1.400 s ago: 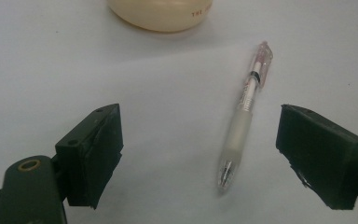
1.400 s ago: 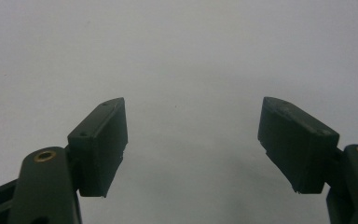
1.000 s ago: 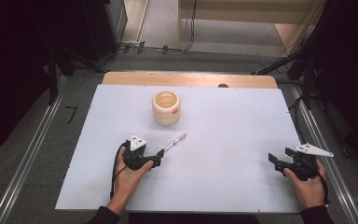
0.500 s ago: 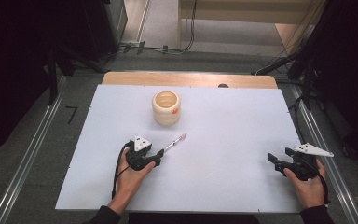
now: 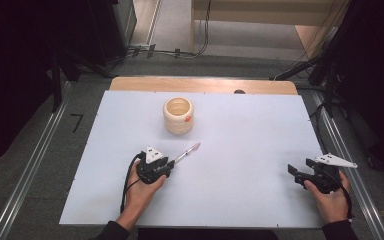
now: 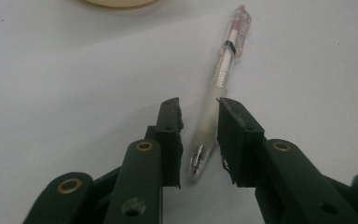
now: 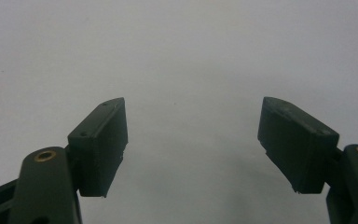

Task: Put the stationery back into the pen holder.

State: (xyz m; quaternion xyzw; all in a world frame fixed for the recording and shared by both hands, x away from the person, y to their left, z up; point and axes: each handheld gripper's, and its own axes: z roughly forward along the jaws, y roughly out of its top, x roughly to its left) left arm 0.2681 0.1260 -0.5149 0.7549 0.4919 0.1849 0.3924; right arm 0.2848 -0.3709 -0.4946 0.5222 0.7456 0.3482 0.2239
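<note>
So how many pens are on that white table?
1. A clear plastic pen with a pink end lies on the white table, between the fingers of the left gripper, in front of the cream-coloured round cup. Others could be hidden inside the cup.

The left tool (image 5: 166,166) has just been closing, its jaws narrow (aimed toward two o'clock); the right tool (image 5: 300,172) rests wide open.

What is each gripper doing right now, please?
Left gripper: jaws have just been closing around the pen, small gaps remain, so open.
Right gripper: open wide, holding nothing.
</note>
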